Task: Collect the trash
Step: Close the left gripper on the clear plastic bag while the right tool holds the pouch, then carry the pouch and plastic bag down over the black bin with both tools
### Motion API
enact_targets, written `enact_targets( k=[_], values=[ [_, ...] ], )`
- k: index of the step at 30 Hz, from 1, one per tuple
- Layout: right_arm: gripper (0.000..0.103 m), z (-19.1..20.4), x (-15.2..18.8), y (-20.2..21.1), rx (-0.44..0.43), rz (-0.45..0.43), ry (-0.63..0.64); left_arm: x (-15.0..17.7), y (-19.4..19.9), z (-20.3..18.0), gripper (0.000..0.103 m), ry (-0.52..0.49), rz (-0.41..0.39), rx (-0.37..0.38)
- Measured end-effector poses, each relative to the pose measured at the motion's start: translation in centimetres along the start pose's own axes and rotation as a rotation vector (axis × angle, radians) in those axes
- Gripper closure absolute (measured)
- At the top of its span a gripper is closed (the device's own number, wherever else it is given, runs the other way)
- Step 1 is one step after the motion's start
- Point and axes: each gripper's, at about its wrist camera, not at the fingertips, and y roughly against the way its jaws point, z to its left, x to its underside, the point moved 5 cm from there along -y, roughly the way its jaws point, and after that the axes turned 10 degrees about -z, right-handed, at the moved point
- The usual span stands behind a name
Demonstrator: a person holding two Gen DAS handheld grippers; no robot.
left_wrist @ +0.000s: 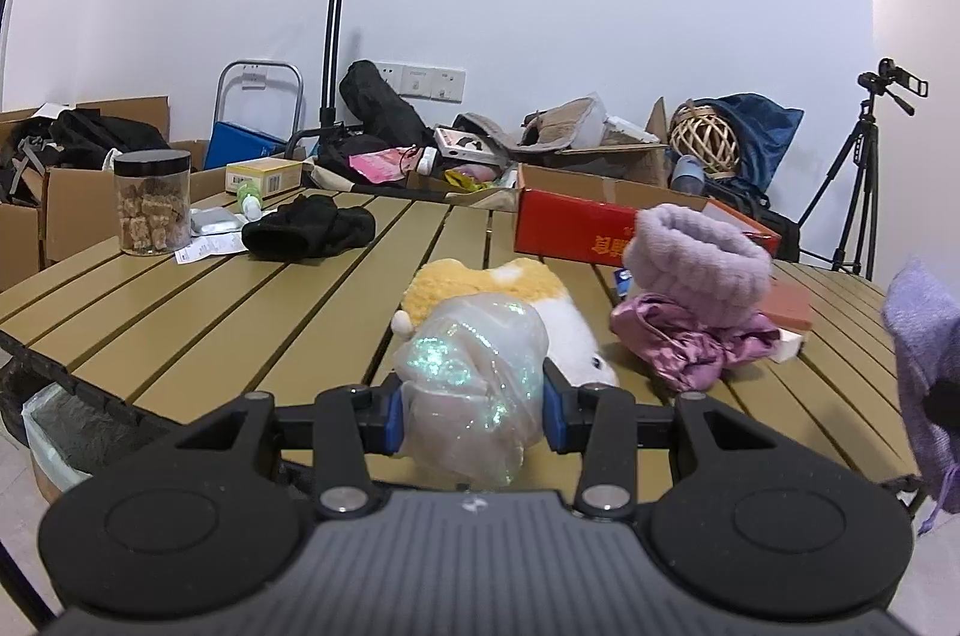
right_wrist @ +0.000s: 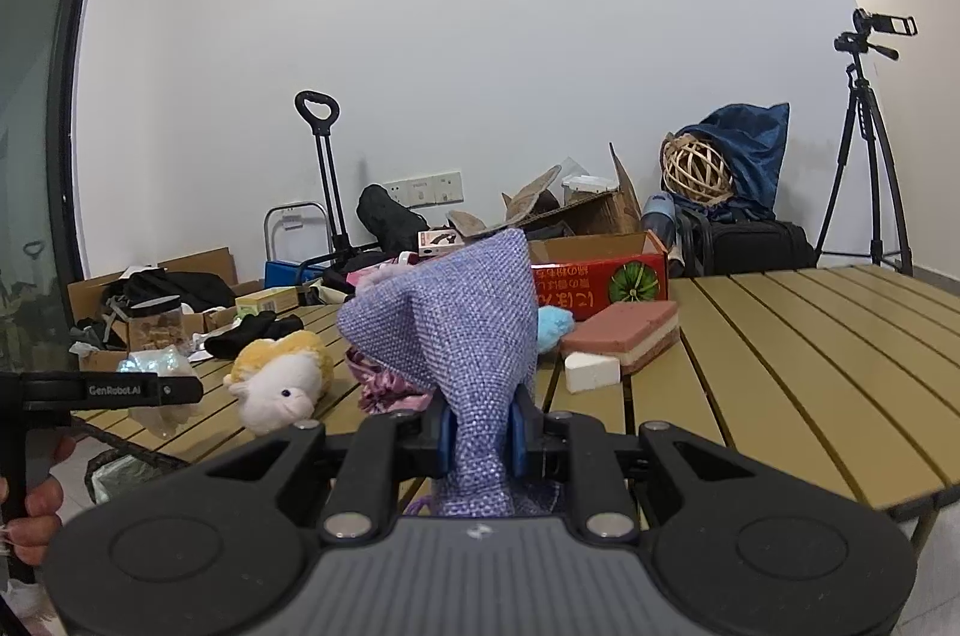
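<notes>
My left gripper (left_wrist: 471, 411) is shut on a crumpled clear plastic bag (left_wrist: 474, 384) with iridescent glitter, held at the near edge of the slatted table (left_wrist: 210, 324). The bag also shows in the right wrist view (right_wrist: 157, 372), with the left gripper (right_wrist: 108, 390) beside it. My right gripper (right_wrist: 480, 435) is shut on a purple woven cloth pouch (right_wrist: 447, 318), raised above the table's near edge; the pouch shows at the right edge of the left wrist view (left_wrist: 924, 366). A lined bin (left_wrist: 66, 432) stands on the floor below the table's left corner, also seen in the right wrist view (right_wrist: 117, 474).
On the table lie a yellow-white plush toy (left_wrist: 516, 300), a lilac fluffy band (left_wrist: 696, 264) on pink shiny cloth (left_wrist: 690, 348), a red box (left_wrist: 576, 225), black cloth (left_wrist: 309, 228), a jar (left_wrist: 153, 201), a receipt (left_wrist: 207, 249), a pink-white block (right_wrist: 624, 336). Boxes and a tripod (right_wrist: 864, 144) stand behind.
</notes>
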Motion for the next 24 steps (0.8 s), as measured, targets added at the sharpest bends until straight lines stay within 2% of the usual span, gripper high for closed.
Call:
enact_targets(
  k=[11, 24],
  values=[
    [0.086, 1.9, 2.0, 3.9, -0.024, 0.089, -0.005, 2.7, 4.5, -0.7, 0.061, 0.005, 0.095, 0.043],
    [0.086, 4.3, 5.7, 7.6, -0.031, 0.275, 0.022, 5.9, 8.6, -0.9, 0.061, -0.035, 0.200, 0.070]
  ],
)
